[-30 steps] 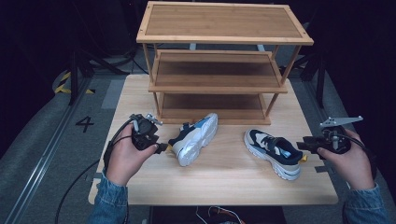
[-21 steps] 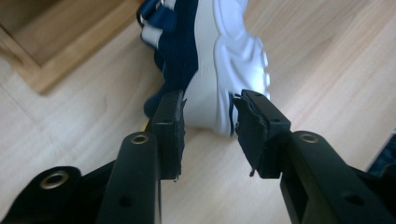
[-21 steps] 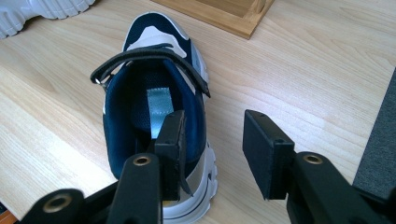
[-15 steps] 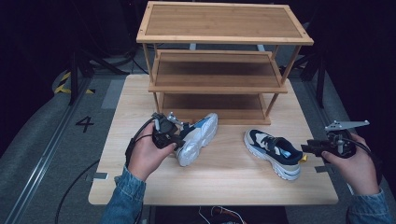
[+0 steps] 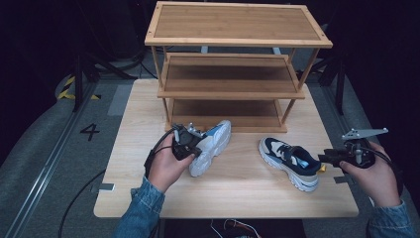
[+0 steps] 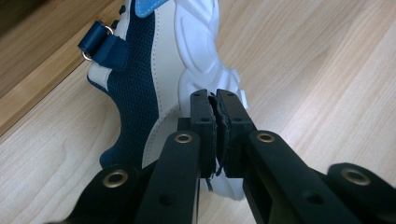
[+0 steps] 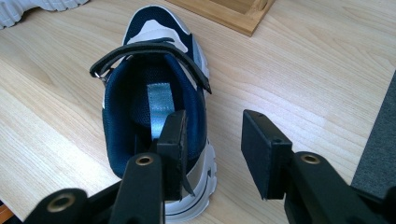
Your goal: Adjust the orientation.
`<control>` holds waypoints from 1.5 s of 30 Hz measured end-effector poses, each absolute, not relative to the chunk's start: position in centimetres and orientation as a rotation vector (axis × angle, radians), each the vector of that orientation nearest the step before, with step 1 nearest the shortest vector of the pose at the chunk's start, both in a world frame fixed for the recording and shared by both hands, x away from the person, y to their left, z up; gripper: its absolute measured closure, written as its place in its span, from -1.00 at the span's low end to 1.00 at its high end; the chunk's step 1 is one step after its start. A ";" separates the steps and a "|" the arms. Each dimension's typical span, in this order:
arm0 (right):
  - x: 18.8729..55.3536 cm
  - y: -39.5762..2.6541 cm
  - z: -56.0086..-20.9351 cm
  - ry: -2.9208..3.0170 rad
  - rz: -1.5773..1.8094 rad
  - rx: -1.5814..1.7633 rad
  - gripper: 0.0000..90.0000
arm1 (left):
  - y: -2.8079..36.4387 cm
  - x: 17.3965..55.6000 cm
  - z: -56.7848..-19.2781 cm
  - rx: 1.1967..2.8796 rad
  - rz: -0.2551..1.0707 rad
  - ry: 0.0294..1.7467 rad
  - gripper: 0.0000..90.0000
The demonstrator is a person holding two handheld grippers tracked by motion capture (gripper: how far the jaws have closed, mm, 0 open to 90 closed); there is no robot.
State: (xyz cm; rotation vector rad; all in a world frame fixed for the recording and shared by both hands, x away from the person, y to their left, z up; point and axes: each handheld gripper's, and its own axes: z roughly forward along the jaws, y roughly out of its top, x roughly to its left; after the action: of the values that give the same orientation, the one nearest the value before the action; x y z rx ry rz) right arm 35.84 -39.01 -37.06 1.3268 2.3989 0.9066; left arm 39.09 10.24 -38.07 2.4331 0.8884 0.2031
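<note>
left gripper view: left hand-held gripper [image 6: 215, 100] has just closed on the heel rim of the tipped shoe [image 6: 154, 70] before the rack [image 5: 233, 64], likely for lifting; right hand-held gripper [image 7: 212, 135] open, straddling the upright shoe's [image 7: 154, 88] heel wall.

Blue-white sneaker [image 5: 212, 146] on its side, mate [image 5: 289, 162] upright, apart

table [image 5: 148, 198]: pale wood, rectangular
rack [image 5: 237, 37]: three wooden shelves, at the table's far edge
floor [image 5: 44, 148]: grey, marked "4"
surroundings: dark
</note>
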 end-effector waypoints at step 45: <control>35.8 -39.0 -36.9 2.401 0.924 1.321 0.39 | 3.8 36.3 -39.0 2.484 -0.014 0.656 0.76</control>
State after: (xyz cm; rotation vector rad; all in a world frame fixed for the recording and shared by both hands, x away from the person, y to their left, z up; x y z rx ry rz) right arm 35.77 -38.96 -36.91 1.3212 2.4008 0.9245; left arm 36.32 3.82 -38.98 2.4843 0.6562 -0.0143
